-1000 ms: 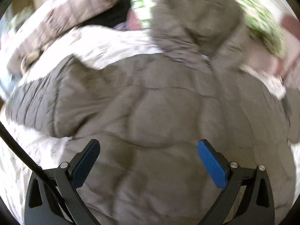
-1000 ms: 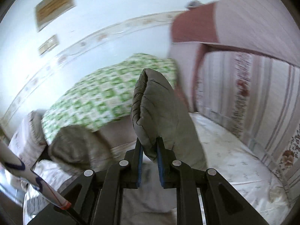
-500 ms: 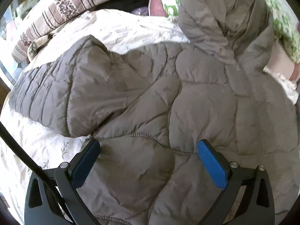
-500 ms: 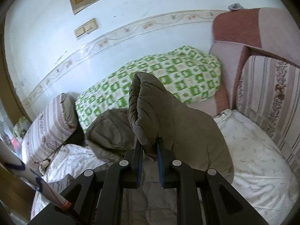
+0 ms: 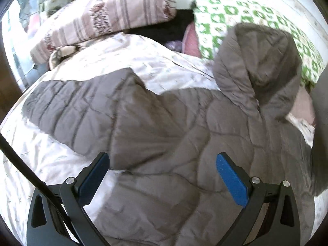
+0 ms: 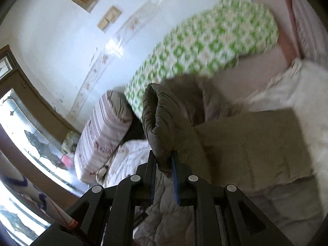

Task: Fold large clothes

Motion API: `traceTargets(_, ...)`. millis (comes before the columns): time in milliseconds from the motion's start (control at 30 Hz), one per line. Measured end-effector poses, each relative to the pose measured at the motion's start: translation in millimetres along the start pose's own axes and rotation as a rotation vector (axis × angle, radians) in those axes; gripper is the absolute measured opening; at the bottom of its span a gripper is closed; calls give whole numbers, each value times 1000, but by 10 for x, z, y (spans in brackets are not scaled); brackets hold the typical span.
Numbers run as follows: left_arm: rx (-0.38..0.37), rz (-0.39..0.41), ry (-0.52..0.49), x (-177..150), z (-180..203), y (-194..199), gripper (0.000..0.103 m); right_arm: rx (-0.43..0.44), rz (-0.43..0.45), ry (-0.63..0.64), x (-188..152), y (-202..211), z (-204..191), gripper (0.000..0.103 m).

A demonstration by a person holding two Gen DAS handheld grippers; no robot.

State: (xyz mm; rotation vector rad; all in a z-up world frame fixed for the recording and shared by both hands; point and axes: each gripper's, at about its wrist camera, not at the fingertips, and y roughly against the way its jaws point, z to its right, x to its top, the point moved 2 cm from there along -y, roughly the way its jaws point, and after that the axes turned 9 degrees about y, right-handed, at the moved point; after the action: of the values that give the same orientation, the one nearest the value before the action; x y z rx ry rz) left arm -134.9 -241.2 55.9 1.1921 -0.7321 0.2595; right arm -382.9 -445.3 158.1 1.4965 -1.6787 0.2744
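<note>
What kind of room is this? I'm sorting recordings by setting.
Most likely a bedroom: a grey quilted hooded jacket lies on a white-sheeted bed, with a striped pillow and green-checked quilt against the wall.

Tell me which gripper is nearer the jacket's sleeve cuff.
Right. The right gripper is shut on the grey jacket's sleeve cuff, holding it raised. The left gripper is open above the jacket's body, gripping nothing.

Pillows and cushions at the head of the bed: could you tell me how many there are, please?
2: a striped pillow at the left, and a green-checked cushion to its right behind the jacket's hood. Others may be hidden.
</note>
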Motion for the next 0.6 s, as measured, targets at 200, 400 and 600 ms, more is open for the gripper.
traceTargets(200, 0, -18, 13, 12, -72, -59, 103, -20, -133, -32, -401, -630, 193, 15)
traceTargets(400, 9, -7, 9, 8, -53, -76, 103, 6, -266, -31, -809, -1135, 301, 15)
traceTargets(600, -22, 0, 25, 20, -60, -63, 103, 89, -342, -14, -952, -1200, 179, 39)
